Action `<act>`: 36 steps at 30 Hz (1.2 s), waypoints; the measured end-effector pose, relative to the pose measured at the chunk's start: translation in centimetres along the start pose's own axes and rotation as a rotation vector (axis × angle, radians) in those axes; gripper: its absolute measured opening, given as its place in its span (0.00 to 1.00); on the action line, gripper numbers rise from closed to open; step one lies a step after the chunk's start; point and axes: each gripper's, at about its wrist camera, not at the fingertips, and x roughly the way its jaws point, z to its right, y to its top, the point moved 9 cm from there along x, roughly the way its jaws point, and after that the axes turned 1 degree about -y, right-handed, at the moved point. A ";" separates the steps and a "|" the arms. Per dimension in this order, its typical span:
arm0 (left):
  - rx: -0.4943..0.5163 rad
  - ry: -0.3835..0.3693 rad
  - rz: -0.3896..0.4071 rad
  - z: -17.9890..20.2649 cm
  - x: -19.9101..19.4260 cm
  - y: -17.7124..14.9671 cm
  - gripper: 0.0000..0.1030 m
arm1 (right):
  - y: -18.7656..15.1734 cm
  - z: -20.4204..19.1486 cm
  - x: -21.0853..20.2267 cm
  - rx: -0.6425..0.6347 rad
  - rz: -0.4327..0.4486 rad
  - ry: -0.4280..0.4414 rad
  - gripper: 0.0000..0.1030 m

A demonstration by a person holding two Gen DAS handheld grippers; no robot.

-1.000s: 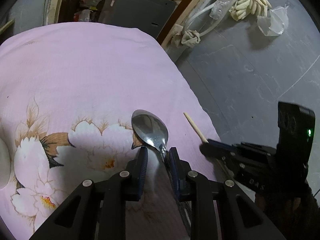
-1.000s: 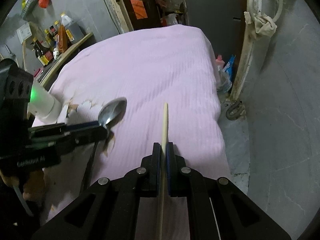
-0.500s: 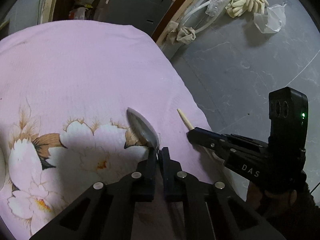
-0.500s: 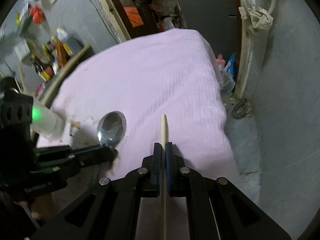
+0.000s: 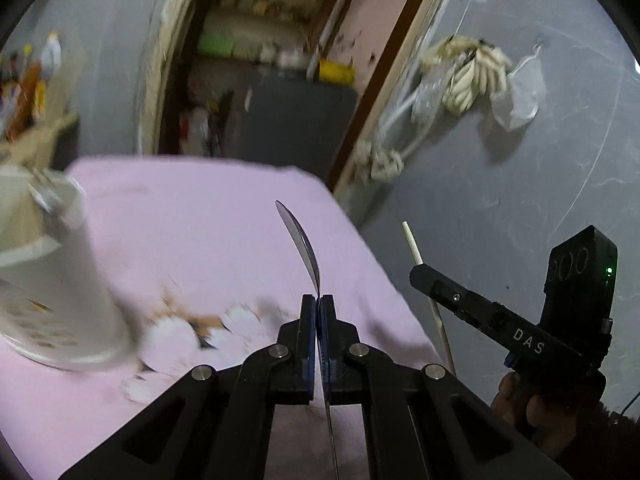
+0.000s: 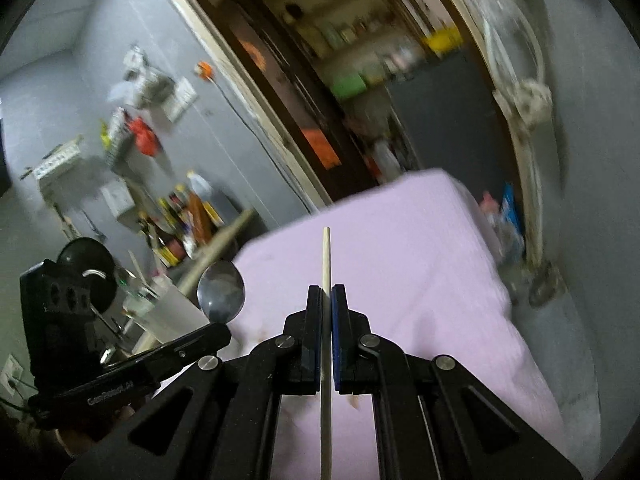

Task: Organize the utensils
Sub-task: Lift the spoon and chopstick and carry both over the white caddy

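Left wrist view — spoon (image 5: 302,244) pinched edge-on between closed jaws, bowl protruding.

We see a pink floral cloth (image 5: 208,232) spread out, and everything else sits around it. Beyond its far edge stands a dark grey cabinet (image 5: 300,120) in a doorway. Right of the cloth, a cream rag bundle (image 5: 472,72) hangs on the grey wall. Left of the cloth, sauce bottles (image 6: 192,220) crowd a shelf.

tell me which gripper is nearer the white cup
Left. The left gripper holds the spoon beside the white cup; the right gripper, with the chopstick, is farther off.
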 end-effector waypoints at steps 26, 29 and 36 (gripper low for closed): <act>-0.008 0.280 0.493 -14.9 -19.3 16.8 0.03 | 12.1 -25.1 1.6 -0.128 0.497 0.185 0.04; -0.070 0.315 0.533 -18.1 -19.5 17.0 0.03 | 11.6 -25.7 2.6 -0.078 0.554 0.143 0.04; -0.171 0.366 0.622 -22.3 -19.1 15.2 0.03 | 8.9 -25.3 4.4 -0.048 0.632 0.035 0.04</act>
